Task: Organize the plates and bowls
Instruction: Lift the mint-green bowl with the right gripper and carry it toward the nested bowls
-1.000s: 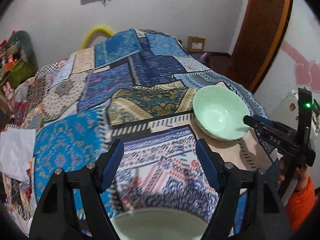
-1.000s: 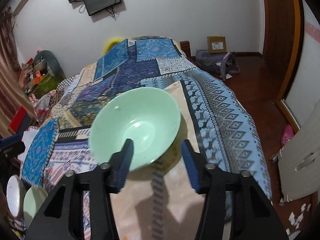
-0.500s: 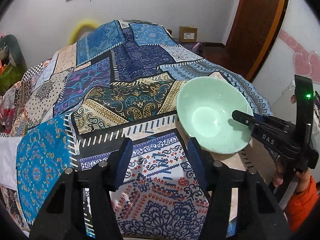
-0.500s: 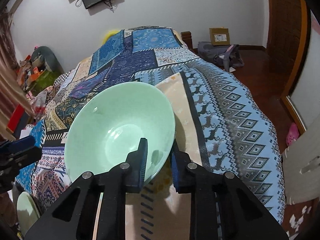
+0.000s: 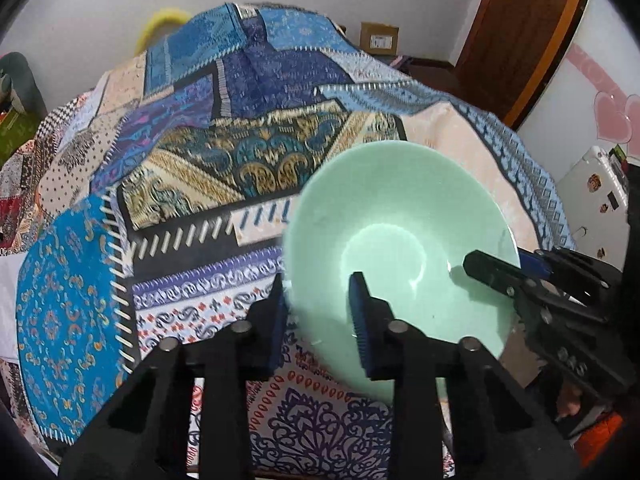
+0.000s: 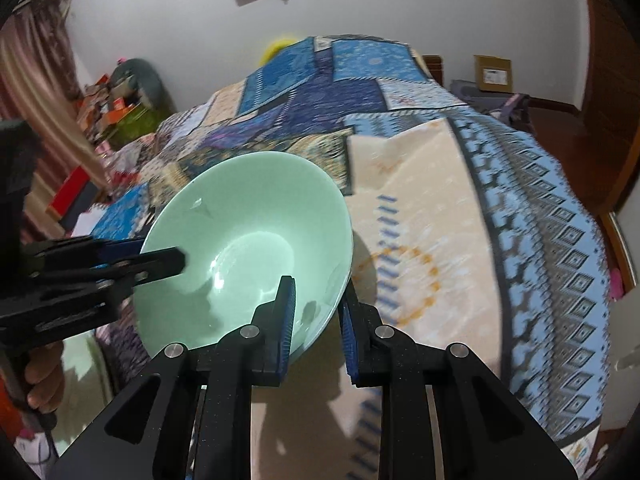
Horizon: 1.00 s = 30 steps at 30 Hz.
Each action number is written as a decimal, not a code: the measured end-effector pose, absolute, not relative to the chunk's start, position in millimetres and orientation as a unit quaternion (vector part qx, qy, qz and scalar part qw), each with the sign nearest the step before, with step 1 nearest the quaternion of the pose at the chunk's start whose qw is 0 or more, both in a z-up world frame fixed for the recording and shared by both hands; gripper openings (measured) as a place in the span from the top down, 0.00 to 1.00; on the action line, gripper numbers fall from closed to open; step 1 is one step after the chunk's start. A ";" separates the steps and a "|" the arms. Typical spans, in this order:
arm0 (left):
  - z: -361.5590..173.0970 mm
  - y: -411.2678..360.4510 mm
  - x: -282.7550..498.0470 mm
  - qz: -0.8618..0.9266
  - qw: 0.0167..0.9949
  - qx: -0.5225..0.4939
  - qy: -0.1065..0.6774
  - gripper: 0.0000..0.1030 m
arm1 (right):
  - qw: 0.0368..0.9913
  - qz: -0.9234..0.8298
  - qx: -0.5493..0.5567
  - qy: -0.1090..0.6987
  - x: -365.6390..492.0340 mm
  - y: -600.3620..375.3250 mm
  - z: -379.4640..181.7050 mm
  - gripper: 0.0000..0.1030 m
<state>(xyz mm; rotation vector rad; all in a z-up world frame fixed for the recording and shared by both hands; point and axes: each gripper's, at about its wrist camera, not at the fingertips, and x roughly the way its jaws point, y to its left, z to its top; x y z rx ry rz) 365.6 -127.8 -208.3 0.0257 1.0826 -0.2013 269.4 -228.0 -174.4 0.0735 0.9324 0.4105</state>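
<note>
Mint-green ceramic fills the left wrist view: the green bowl (image 5: pixel 400 240) sits tilted over the patchwork bedspread (image 5: pixel 168 184). The left gripper (image 5: pixel 320 312) straddles its rim at seven o'clock; its jaws have just been closing, one finger inside, one outside, though whether the pads press the wall I cannot tell. The right gripper (image 5: pixel 520 272) pinches the rim at three o'clock.

From the right wrist view, the right gripper (image 6: pixel 318 320) clamps the bowl's (image 6: pixel 248 240) rim at five o'clock, and the left gripper (image 6: pixel 160 260) reaches in from nine o'clock.
</note>
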 end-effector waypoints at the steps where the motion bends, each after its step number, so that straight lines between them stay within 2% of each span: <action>1: -210.8 -128.2 364.5 -0.091 0.852 0.017 0.515 0.73 | 0.872 0.202 0.032 0.445 265.7 -225.2 -174.2 0.81; 10: -215.8 -127.9 353.5 -0.084 0.856 0.042 0.509 0.84 | 0.876 0.191 0.047 0.440 263.5 -220.0 -176.6 0.81; 20: -199.8 -130.8 326.6 -0.099 0.860 0.047 0.499 0.84 | 0.882 0.180 0.050 0.433 242.6 -219.7 -163.7 0.81; 30: -156.7 -121.1 285.4 -0.098 0.877 0.030 0.470 0.84 | 0.895 0.183 0.040 0.406 215.2 -209.5 -129.2 0.81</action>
